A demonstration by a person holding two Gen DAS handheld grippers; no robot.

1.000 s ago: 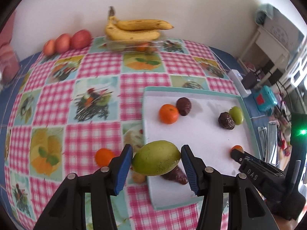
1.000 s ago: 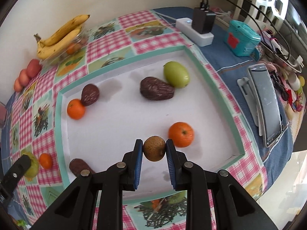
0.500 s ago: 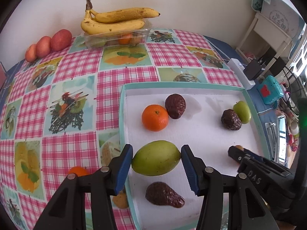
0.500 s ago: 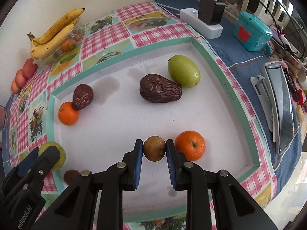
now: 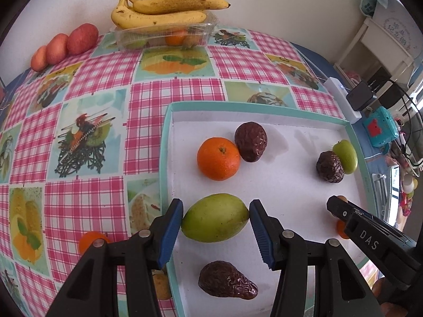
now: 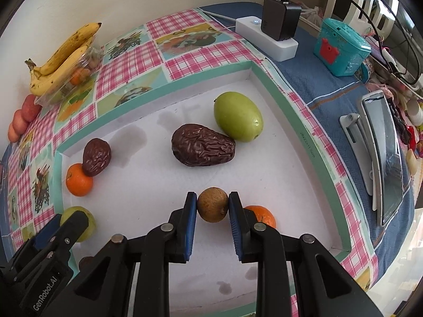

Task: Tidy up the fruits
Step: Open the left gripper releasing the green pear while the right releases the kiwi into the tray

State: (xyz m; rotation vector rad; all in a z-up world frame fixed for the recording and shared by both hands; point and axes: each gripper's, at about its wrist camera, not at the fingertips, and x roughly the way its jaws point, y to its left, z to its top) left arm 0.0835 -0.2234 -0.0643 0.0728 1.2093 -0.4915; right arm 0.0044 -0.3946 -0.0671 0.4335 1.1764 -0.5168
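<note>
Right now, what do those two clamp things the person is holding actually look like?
Both are matte black plastic. The left gripper and right gripper each have two angular arms with silver rivets, ending in jaws lined with ridged blue pads. White lettering shows on their sides: "DAS" on the right one, "GenRobot.AI" on the left. No cables or sleeves are visible.

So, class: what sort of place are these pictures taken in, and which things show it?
Probably a home, at a table against a wall: a fruit-print checked tablecloth, bananas on a clear punnet, and a power strip with chargers beside a phone on a stand.
</note>
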